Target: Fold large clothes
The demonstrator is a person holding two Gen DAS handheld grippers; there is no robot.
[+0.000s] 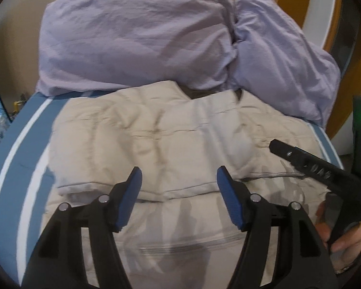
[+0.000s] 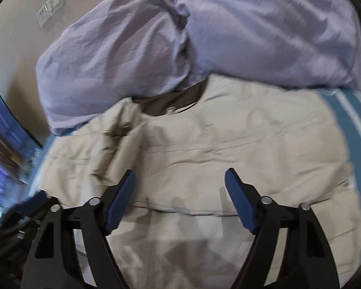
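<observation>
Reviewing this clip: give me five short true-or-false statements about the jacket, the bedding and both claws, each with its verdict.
1. The beige jacket lies spread on the bed. True.
2. The left claw is clamped on the jacket. False: its jaws stand apart with nothing between them.
3. Two lilac pillows sit beyond the jacket's collar. True.
4. The bed cover is plain red. False: it is blue with white stripes.
5. The right claw holds a sleeve. False: it is open above the jacket.
</observation>
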